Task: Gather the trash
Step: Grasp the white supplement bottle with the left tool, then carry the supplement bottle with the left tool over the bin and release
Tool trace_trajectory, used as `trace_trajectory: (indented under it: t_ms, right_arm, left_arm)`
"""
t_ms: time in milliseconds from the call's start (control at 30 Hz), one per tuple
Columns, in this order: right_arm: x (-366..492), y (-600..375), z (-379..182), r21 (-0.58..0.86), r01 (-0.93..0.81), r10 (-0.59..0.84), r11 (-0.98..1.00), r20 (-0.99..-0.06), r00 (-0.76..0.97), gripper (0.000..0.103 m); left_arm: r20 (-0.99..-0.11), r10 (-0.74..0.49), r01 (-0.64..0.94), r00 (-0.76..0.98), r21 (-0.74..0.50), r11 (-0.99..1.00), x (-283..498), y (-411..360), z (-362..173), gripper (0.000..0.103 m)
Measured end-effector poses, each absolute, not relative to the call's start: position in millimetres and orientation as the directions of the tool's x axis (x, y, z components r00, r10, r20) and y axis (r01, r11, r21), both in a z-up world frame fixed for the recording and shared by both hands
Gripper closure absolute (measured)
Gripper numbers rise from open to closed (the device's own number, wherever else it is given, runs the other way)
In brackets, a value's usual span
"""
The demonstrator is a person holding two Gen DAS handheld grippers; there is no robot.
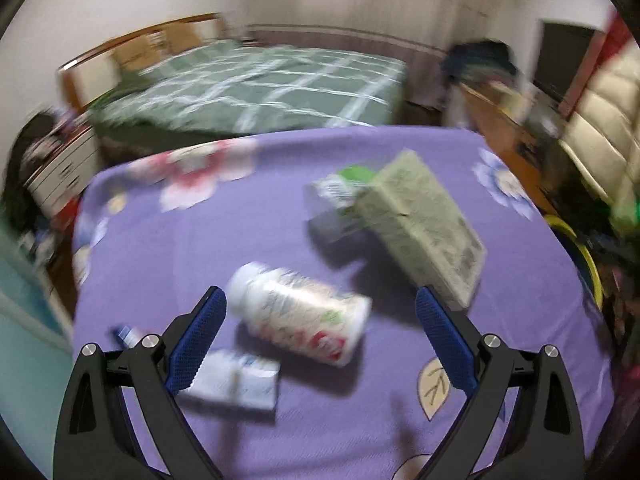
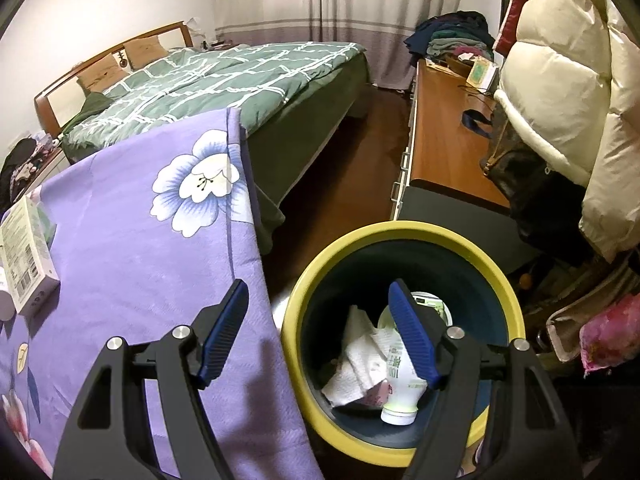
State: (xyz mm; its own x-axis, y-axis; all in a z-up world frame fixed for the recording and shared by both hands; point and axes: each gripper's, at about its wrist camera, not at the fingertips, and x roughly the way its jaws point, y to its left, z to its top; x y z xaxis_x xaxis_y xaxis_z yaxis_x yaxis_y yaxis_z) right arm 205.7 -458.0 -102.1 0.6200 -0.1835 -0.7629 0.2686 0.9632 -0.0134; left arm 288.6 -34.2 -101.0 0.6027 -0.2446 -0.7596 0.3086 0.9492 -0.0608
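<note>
My left wrist camera sits close above the table with the purple flowered cloth, tilted down along the fingers of the left gripper, facing across the tabletop toward the far green bed; that view is blurred. My right wrist camera hangs over the table's right edge, also pitched down, with the right gripper in the near foreground and the yellow-rimmed bin close below it. It faces the same far wall. Both views share the cloth, the bed, the curtains, the long wooden dresser at right and the pale box on the table.
</note>
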Motion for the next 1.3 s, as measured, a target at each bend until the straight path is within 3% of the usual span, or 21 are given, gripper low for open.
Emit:
trace_trajectory:
  t_ms: [133, 500, 600, 800, 1000, 1300]
  right_arm:
    - [203, -459, -101, -0.016, 0.266, -0.185, 0.964, -0.760, 0.623, 0.034]
    - [207, -449, -104, -0.014, 0.235, -0.159, 0.972, -0.773, 0.615, 0.033]
    - [204, -448, -102, -0.010, 0.229, -0.153, 0.973, -0.770, 0.619, 0.033]
    - [188, -457, -93, 0.018, 0.231, -0.140, 0.973, -0.749, 0.648, 0.033]
    - [157, -477, -81, 0.036, 0.255, -0.152, 0.966, -0.721, 0.676, 0.033]
    - [100, -522, -76, 0.008, 0.330, -0.230, 0.944, -0.701, 0.675, 0.033]
  left_arm:
    - [-0.772, -0.240, 0.384, 0.589, 0.006, 0.923, 298, -39, -104, 0.005]
    - [-0.827, -0.295, 0.533, 0.479, 0.008, 0.846, 322, -36, -128, 0.005]
    - [-0.839, -0.289, 0.532, 0.461, 0.001, 0.847, 325, -37, -135, 0.017]
    - [-0.836, -0.244, 0.493, 0.492, 0.037, 0.869, 310, -53, -126, 0.018]
    - [-0.787, -0.248, 0.492, 0.565, 0.080, 0.867, 276, -109, -78, 0.018]
    - [-0.748, -0.386, 0.665, 0.540, 0.098, 0.740, 245, -269, -50, 0.018]
